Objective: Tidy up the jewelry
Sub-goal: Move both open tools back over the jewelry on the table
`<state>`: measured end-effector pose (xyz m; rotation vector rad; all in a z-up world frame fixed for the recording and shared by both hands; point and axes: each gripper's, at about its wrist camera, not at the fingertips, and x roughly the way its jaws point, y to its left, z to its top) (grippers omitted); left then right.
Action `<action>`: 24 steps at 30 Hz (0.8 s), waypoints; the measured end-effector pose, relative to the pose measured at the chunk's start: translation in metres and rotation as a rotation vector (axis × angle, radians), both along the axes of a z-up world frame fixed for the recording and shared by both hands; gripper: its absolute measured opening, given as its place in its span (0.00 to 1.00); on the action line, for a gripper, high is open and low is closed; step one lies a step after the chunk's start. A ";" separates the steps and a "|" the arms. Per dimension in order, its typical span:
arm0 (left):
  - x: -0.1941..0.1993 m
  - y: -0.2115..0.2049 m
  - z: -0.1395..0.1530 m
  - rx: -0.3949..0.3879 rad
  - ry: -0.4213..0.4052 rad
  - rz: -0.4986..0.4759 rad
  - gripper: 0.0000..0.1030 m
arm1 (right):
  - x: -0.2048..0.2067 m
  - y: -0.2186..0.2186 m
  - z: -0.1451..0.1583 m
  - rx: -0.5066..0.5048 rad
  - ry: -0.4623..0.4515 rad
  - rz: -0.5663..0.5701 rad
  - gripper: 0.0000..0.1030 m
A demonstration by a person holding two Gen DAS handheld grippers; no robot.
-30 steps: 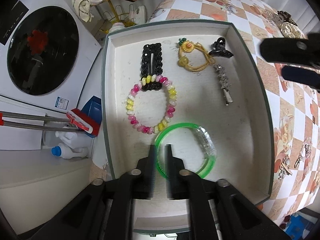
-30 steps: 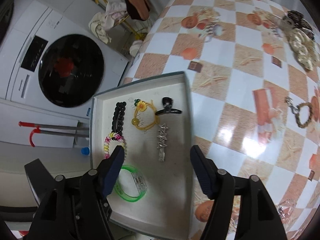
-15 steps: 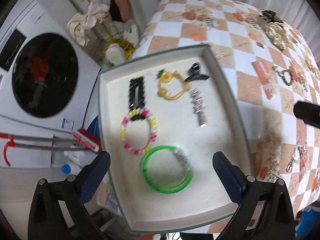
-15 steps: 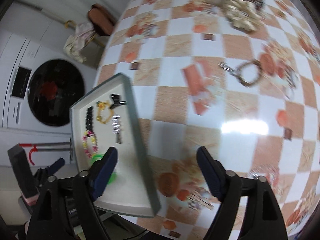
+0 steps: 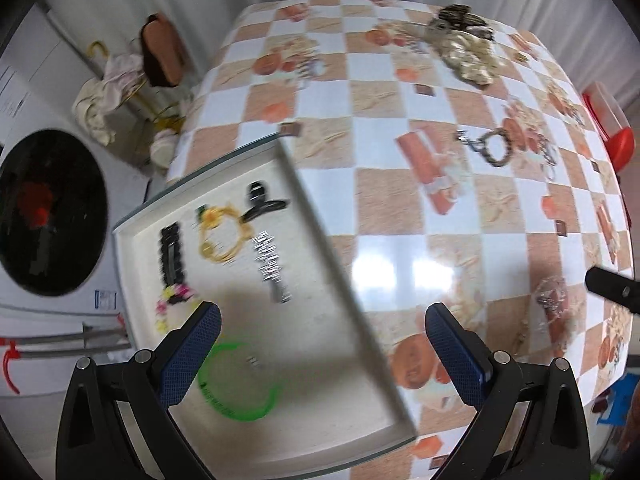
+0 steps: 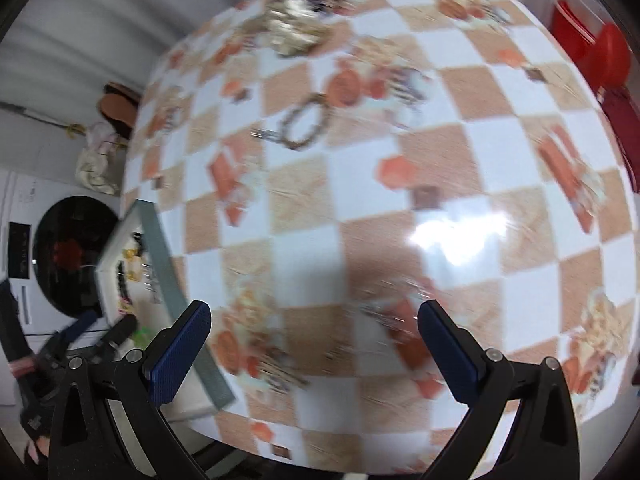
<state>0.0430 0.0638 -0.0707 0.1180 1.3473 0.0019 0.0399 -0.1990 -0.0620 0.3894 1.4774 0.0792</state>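
A checkered bench [image 5: 400, 208] fills both views, with a washer [image 5: 48, 216] on the floor to one side. A shallow tray [image 5: 320, 216] sits at the bench's corner and already holds a green bangle [image 5: 240, 384], a beaded bracelet [image 5: 168, 304], a black clip [image 5: 172, 252], a yellow tie [image 5: 222, 236], a claw clip [image 5: 262, 204] and a silver clip [image 5: 272, 266]. Loose pieces remain out on the bench: a dark bracelet [image 5: 494, 146] well apart from the tray, and a gold heap [image 5: 468, 52] at the far edge. The left tool [image 5: 320, 344] hangs above the tray's near edge, jaws wide and empty; the right tool [image 6: 314, 342] is over bare bench, its jaws opening with nothing between them. The dark bracelet looks light and limp, probably beads on a chain with a small clasp tail, so it should sag when lifted; pinching across one side of the ring seems safer than trying to span it. The heap is likely tangled and may drag neighbours along. The left view shows the tray's contents plainly, though blurred; the right view catches only a sliver of the tray but shows more bench on the far side, a red container [image 6: 596, 52] and the left tool low at its edge.
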 end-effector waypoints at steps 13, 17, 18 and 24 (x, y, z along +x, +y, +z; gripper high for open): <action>0.001 -0.046 -0.017 0.002 0.052 -0.096 1.00 | -0.026 -0.042 -0.030 -0.114 0.122 0.014 1.00; -0.003 -0.051 -0.019 -0.007 0.059 -0.107 1.00 | -0.031 -0.043 -0.034 -0.149 0.129 0.048 1.00; -0.004 -0.052 -0.019 -0.010 0.060 -0.111 1.00 | -0.033 -0.043 -0.035 -0.161 0.129 0.058 1.00; -0.016 -0.066 -0.016 -0.003 0.056 -0.133 1.00 | -0.033 -0.043 -0.036 -0.190 0.111 0.115 1.00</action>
